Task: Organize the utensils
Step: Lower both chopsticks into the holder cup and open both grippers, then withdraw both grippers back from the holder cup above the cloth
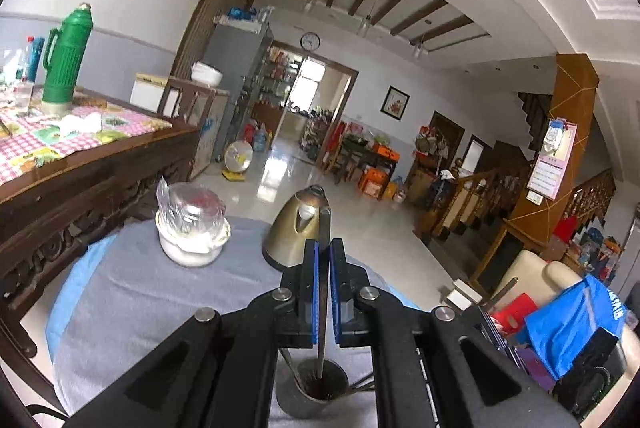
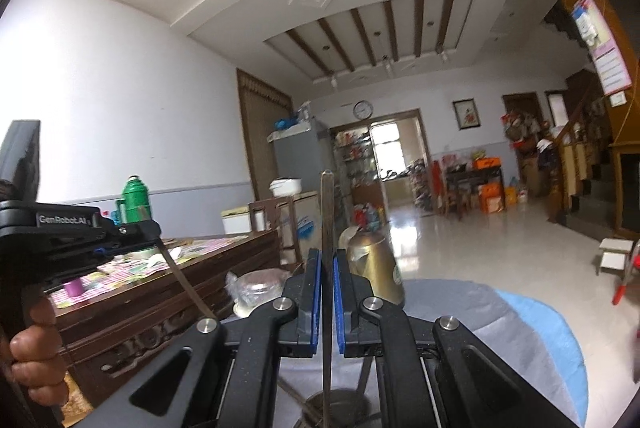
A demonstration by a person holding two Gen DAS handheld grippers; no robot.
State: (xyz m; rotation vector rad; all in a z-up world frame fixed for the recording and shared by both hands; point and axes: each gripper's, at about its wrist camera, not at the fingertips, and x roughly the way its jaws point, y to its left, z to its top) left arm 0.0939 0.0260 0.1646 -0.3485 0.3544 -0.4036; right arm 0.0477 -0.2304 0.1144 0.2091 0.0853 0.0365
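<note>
Claws first, going left to right. Far left of the left claw [image 1: 324, 248] sits a wood table w/ a checked cloth [image 1: 48, 140], and a green flask [image 1: 66, 64] stands on it. Closer in, still left of the claw, a white bowl w/ a plastic-wrapped lid [image 1: 192, 228] rests on the round gray tabletop [image 1: 152, 300]. Just ahead of the claw tips & a bit left stands a gold kettle [image 1: 298, 228].

Left claw is pressed tight on a thin metal utensil handle [image 1: 325, 224]. Handle sticks up past the tips & runs down between the blue pads [image 1: 314, 292]. Its low end goes into a metal cup [image 1: 316, 388] right under the claw. More utensils lean in that cup; can't tell what kind. Right of the claw is a blue cloth [image 1: 576, 328] on a cream seat.

Right wrist view: far left, a hand [image 2: 34, 344] holds the other claw [image 2: 156, 228], which grips its skinny utensil [image 2: 188, 284] pointing down. Behind it is the green flask [image 2: 135, 198]. The right claw [image 2: 327, 260] is squeezed shut on another thin metal handle [image 2: 327, 212], standing straight up & down. Gold kettle [image 2: 374, 264] is just right of the tips. Under the claw is the cup rim [image 2: 340, 404], w/ the handle's low end going into it. Gray tabletop [image 2: 500, 328] spreads to the right.
</note>
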